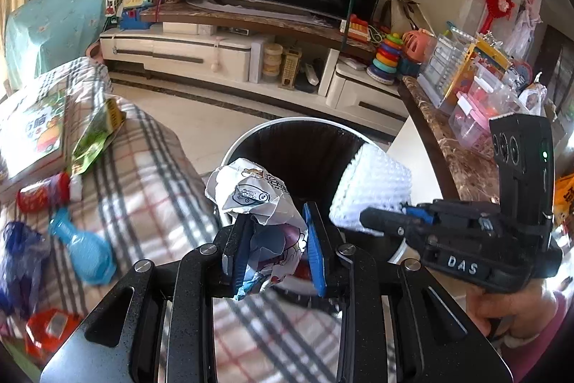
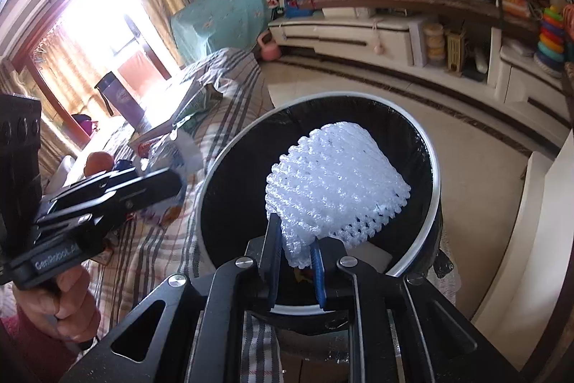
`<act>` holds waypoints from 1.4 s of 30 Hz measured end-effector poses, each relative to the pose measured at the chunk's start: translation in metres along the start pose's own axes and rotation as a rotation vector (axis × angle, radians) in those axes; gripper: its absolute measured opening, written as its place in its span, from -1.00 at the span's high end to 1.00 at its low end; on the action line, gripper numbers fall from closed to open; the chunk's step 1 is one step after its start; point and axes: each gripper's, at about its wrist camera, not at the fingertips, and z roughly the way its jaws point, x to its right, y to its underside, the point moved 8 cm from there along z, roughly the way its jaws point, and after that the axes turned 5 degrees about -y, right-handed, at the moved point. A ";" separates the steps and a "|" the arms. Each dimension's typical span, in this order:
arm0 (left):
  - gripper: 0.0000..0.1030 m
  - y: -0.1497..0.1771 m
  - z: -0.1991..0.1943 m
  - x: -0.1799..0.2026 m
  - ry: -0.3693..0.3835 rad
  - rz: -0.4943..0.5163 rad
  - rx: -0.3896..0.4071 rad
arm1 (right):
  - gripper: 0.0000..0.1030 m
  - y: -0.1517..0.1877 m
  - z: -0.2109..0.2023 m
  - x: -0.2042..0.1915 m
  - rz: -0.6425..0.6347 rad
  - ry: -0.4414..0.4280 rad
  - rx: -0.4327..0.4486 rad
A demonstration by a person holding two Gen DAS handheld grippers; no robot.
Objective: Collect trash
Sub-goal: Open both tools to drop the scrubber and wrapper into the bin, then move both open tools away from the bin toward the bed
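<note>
My left gripper (image 1: 276,221) is shut on a crumpled printed wrapper (image 1: 256,196), held just before the near rim of the round black-lined trash bin (image 1: 251,135). My right gripper (image 2: 296,232) is shut on a white foam fruit net (image 2: 333,182) and holds it above the bin's opening (image 2: 423,149). The net (image 1: 373,189) and right gripper (image 1: 405,218) also show in the left wrist view, at the bin's right side. The left gripper (image 2: 154,182) with the wrapper (image 2: 175,149) shows at left in the right wrist view.
A plaid-covered table (image 1: 143,167) left of the bin holds a green packet (image 1: 97,131), a book (image 1: 32,131), a red wrapper (image 1: 43,194), a blue bottle (image 1: 84,248) and other litter. A marble counter (image 1: 448,139) with toys stands right. A TV cabinet (image 1: 215,56) runs behind.
</note>
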 end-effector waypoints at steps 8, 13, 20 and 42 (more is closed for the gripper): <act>0.38 -0.005 0.026 0.004 -0.005 -0.008 -0.045 | 0.63 -0.003 0.003 0.010 0.000 0.009 -0.021; -0.16 -0.004 0.029 -0.001 -0.018 -0.029 -0.054 | 0.25 0.001 0.003 0.011 -0.005 0.020 -0.042; -0.26 0.005 0.018 -0.010 -0.014 -0.067 -0.056 | 0.07 0.009 -0.006 0.000 -0.027 0.018 -0.026; -0.33 0.012 -0.002 0.012 0.074 -0.091 -0.011 | -0.54 0.038 -0.057 -0.018 0.039 0.004 0.091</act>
